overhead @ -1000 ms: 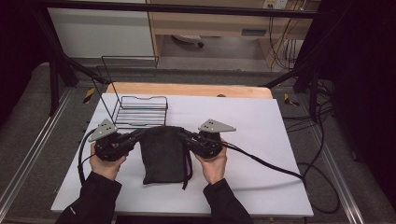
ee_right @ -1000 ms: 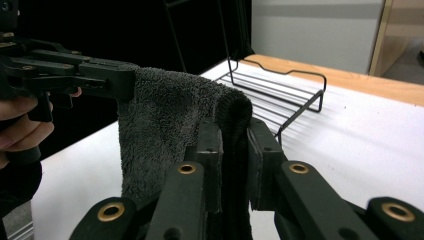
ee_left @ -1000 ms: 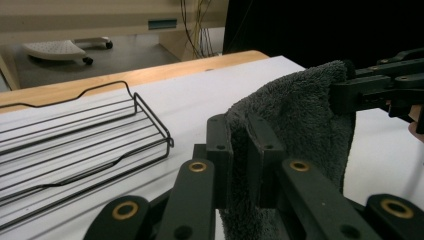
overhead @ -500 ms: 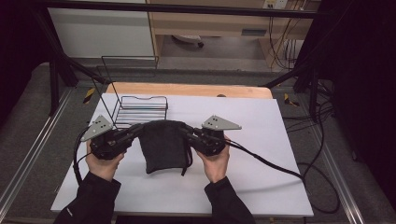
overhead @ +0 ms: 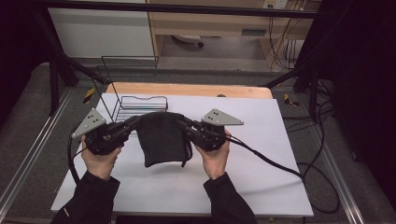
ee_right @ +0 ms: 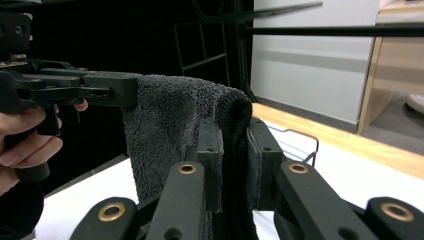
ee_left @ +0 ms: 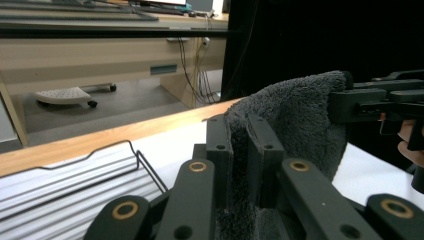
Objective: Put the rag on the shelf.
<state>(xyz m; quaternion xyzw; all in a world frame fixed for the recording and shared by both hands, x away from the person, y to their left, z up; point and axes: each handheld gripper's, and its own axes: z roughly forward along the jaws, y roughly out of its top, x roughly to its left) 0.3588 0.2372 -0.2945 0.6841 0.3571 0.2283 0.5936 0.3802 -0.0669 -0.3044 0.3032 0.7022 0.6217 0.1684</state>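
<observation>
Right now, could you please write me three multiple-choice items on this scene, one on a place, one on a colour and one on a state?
1. Where is the wire rack?
A. beyond the towel, at the table's far left
B. at the table's near right corner
C. on the floor

2. What colour is the towel?
A. white
B. dark grey
C. red

3. How is the towel held?
A. by the left tool alone
B. lying flat, unheld
C. by both tools, one at each top corner

Key: 1 A, the high view shows it behind the towel; 2 B, all views show dark grey pile; 3 C, the right tool grips too, each clamped on an edge.
</observation>
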